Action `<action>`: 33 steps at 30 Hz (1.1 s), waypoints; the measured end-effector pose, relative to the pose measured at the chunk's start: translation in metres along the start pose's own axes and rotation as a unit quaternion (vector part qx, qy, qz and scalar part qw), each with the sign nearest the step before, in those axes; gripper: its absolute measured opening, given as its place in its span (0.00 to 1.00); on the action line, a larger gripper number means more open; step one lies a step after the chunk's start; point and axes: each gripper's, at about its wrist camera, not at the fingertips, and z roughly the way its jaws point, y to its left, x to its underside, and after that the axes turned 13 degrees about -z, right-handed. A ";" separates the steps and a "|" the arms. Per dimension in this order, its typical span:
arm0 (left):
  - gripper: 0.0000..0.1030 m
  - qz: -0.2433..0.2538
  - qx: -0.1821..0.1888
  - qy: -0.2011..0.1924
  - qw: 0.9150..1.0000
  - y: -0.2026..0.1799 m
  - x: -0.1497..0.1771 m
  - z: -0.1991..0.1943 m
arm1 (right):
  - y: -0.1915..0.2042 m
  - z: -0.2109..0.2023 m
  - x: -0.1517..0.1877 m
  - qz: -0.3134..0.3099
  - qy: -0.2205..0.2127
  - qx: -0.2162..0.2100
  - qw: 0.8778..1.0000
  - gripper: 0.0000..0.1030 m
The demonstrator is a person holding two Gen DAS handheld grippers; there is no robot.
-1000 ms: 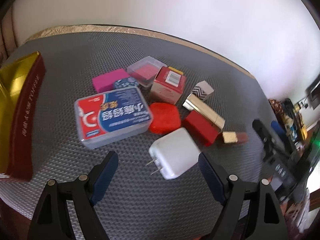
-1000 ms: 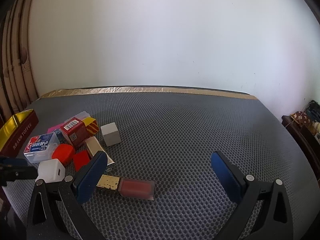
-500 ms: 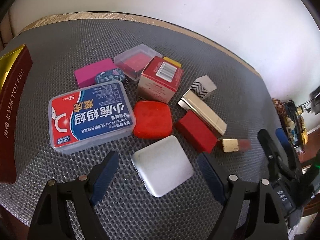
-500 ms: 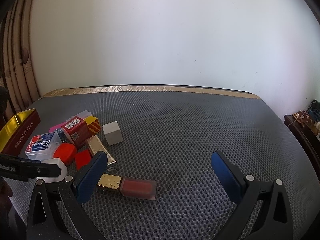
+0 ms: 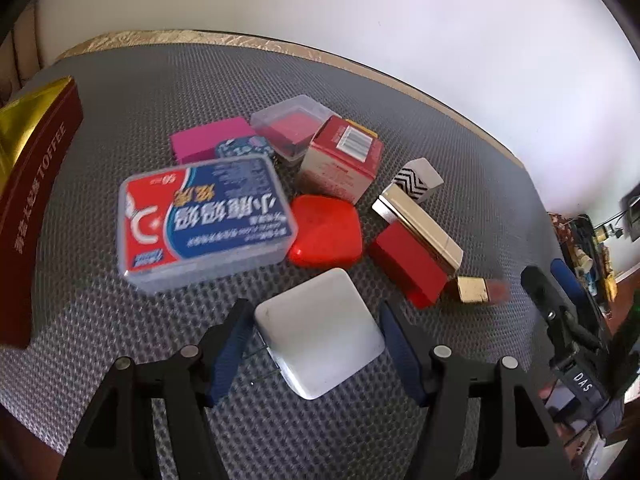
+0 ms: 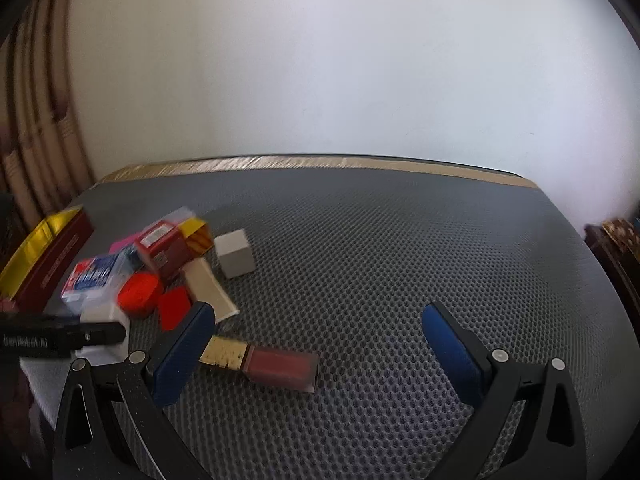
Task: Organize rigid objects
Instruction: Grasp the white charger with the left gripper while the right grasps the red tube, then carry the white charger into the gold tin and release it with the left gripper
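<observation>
left claw (image 5: 316, 348) closing round white charger (image 5: 320, 336), open mat (image 6: 380, 248) rightward

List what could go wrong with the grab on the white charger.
1. The left gripper is closing around the white charger; its smooth rounded sides may let it twist or squirt out.
2. The charger's metal prongs sit beside the left-hand pad and could catch.
3. The red case lies close behind and might get nudged.

My table's grey mat (image 5: 400, 128) looks woven, honeycomb-textured and matt. White charger (image 5: 320, 332): smooth satin plastic. Floss box (image 5: 204, 216): clear glossy plastic. Toffee tin (image 5: 36, 168): shiny gold and red. Red case (image 5: 326, 230): glossy plastic. My gripper pads (image 5: 230, 350): matt blue.
</observation>
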 end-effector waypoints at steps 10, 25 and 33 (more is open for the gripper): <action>0.58 -0.023 0.025 -0.006 0.999 0.025 0.012 -0.031 | 0.026 -0.003 0.009 -0.110 0.040 -0.077 0.990 1.00; 0.57 -0.006 0.019 0.003 1.000 0.015 -0.001 -0.030 | 0.039 0.062 -0.026 -0.311 0.170 -0.161 0.921 0.74; 0.59 -0.004 0.004 0.010 1.000 0.013 -0.003 -0.018 | 0.032 0.062 -0.028 -0.257 0.195 -0.190 0.927 0.53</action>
